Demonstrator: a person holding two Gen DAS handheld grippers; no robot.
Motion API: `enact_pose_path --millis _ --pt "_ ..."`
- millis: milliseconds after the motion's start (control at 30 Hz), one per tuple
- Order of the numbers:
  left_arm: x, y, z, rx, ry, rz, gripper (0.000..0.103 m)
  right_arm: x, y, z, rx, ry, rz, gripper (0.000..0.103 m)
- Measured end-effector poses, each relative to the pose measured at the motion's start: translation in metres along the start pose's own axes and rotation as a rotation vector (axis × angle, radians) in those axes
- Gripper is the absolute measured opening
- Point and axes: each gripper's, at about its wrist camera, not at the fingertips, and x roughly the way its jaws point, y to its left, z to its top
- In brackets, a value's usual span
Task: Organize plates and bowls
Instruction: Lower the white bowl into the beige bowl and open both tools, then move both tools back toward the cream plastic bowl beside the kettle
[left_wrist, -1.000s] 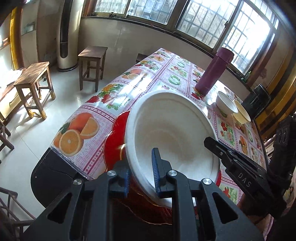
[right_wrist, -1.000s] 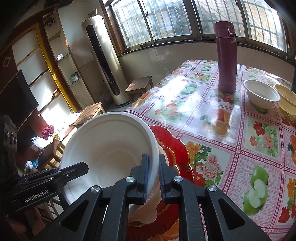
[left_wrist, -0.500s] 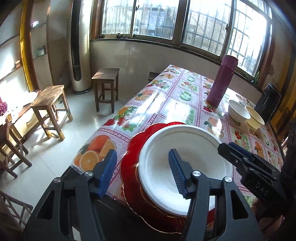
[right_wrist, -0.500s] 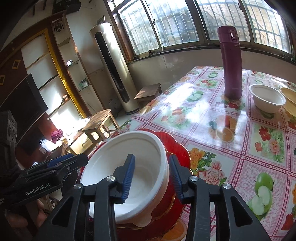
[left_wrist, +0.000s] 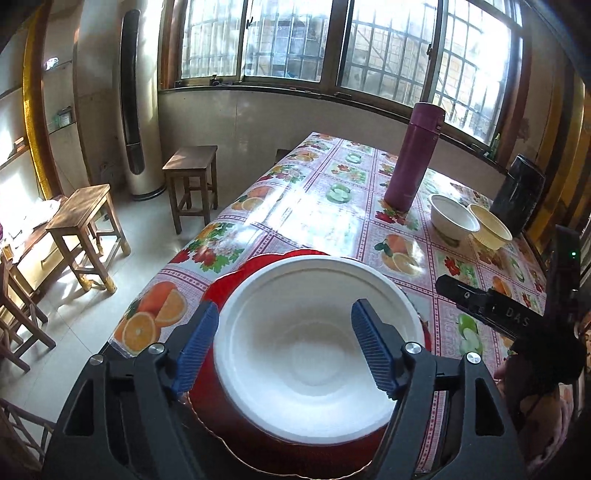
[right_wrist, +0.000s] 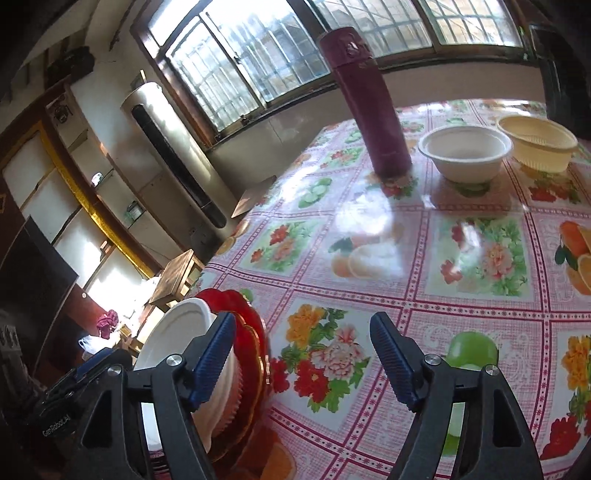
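Sunlight is glaring off a fruit-and-flower tablecloth (right_wrist: 369, 236) beneath barred windows. At six o'clock the white bowl (left_wrist: 314, 332) is sitting on red plates (left_wrist: 236, 280), between the spread left gripper (left_wrist: 284, 347) (jaws just opened, not pressing). The right gripper (right_wrist: 301, 362), marked "DAS", is gaping empty.

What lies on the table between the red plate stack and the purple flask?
Nothing: in the left wrist view, only bare fruit-patterned tablecloth lies between the red plate and the purple flask.
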Motion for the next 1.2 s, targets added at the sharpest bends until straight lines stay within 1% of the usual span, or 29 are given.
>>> enact_pose_path --millis 100,200,267,400,500,600,633,700,733,900,1000,1100,1200 --pt "-0.002 -0.017 0.005 0.016 -0.002 -0.033 0.08 0.001 -0.036 0.009 0.111 0.029 -0.025 0.077" --pt "0.0 -0.041 0.007 0.049 0.003 -0.063 0.083 -0.008 -0.064 0.019 0.169 0.005 -0.059 0.077" --pt "0.003 -0.061 0.008 0.076 0.016 -0.099 0.083 -0.016 -0.079 0.026 0.183 -0.022 -0.087 0.078" --pt "0.014 -0.098 0.006 0.113 0.062 -0.201 0.084 -0.03 -0.106 0.038 0.194 -0.065 -0.131 0.078" --pt "0.026 -0.126 0.005 0.138 0.103 -0.251 0.087 -0.042 -0.127 0.047 0.2 -0.103 -0.154 0.078" --pt "0.038 -0.15 0.007 0.136 0.137 -0.29 0.087 -0.054 -0.148 0.056 0.199 -0.144 -0.167 0.078" --pt "0.043 -0.157 0.008 0.138 0.146 -0.298 0.089 -0.058 -0.153 0.06 0.204 -0.159 -0.167 0.078" --pt "0.053 -0.173 0.01 0.145 0.173 -0.31 0.097 -0.066 -0.168 0.066 0.225 -0.191 -0.156 0.078" --pt "0.059 -0.182 0.011 0.147 0.185 -0.323 0.103 -0.07 -0.174 0.068 0.239 -0.207 -0.15 0.078" --pt "0.092 -0.228 0.018 0.118 0.221 -0.36 0.103 -0.088 -0.211 0.076 0.318 -0.3 -0.164 0.079" --pt "0.12 -0.251 0.021 0.095 0.261 -0.366 0.103 -0.095 -0.229 0.078 0.361 -0.336 -0.19 0.08" --pt "0.141 -0.268 0.021 0.083 0.302 -0.355 0.103 -0.098 -0.246 0.084 0.401 -0.355 -0.198 0.08" --pt "0.151 -0.276 0.019 0.085 0.316 -0.351 0.103 -0.1 -0.263 0.089 0.423 -0.378 -0.201 0.08"
